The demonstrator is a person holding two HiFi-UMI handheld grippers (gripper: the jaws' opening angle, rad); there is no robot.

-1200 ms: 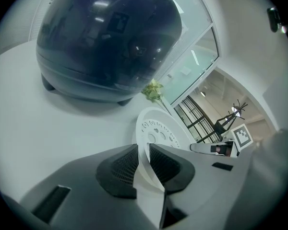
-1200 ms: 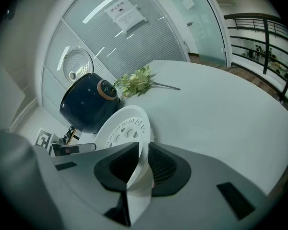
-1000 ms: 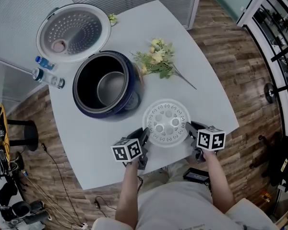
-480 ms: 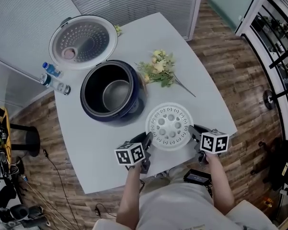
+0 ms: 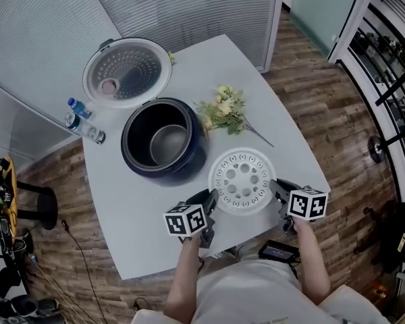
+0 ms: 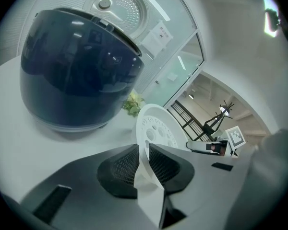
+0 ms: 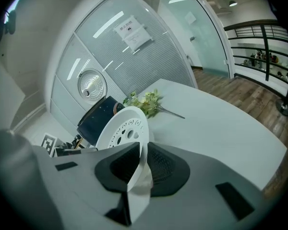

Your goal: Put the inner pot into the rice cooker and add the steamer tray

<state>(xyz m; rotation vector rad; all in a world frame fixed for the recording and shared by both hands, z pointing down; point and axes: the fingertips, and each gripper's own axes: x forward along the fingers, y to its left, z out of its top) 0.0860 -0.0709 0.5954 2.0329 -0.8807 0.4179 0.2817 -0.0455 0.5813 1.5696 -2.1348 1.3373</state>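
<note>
So that the steamer tray hung level, the left gripper and right gripper (jaws just closing tighter on it) each clamped an opposite rim, above the table near the rice cooker

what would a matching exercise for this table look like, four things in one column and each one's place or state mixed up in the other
Things:
1. steamer tray
2. cooker lid
3. flowers
4. water bottles

Places or states:
A. lying right of the rice cooker
B. swung open, inside facing up
C. clamped at opposite edges by the left tool and right tool
D. at the table's left edge

Pairs: 1-C, 2-B, 3-A, 4-D

The right tool's jaws have just been closing further on the tray's rim.
</note>
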